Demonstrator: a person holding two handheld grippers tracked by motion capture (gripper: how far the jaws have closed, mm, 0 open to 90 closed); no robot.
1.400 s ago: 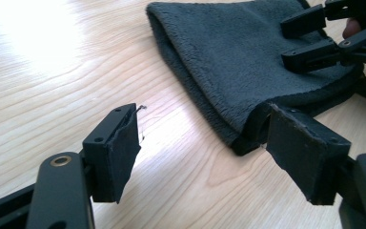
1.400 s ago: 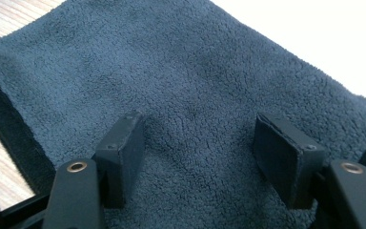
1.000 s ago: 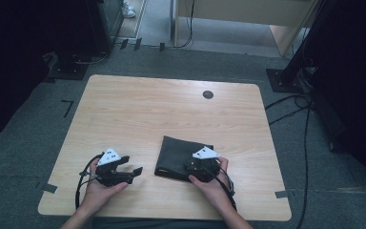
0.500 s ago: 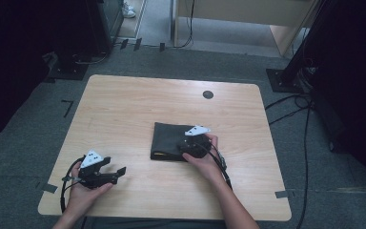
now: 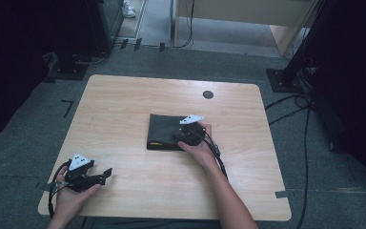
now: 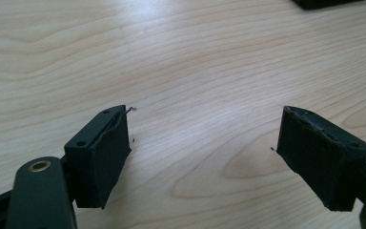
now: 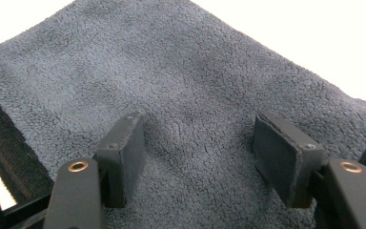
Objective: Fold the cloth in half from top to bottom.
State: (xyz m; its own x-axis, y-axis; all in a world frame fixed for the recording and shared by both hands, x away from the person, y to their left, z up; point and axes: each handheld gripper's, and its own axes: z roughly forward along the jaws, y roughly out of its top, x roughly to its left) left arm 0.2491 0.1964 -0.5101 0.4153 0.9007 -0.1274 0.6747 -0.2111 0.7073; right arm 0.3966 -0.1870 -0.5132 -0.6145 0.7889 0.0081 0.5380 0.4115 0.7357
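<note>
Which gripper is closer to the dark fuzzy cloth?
Right. The right gripper is over the folded dark cloth, jaws open above its fleece. The left gripper is far off near the table's front left corner, open over bare wood.

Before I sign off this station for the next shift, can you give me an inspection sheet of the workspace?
Surface: light wooden table, a dark round grommet near its far edge.
Job's things: folded dark grey cloth, flat at mid-table.
Clutter: nothing seen.
Grippers: right gripper over the cloth, jaws apart with nothing clamped; left gripper at the near left corner, open over bare wood, jaws just opened further.
Cables: one trails from each gripper; more cross the floor on the right.
Surroundings: grey carpet, dark stands.
</note>
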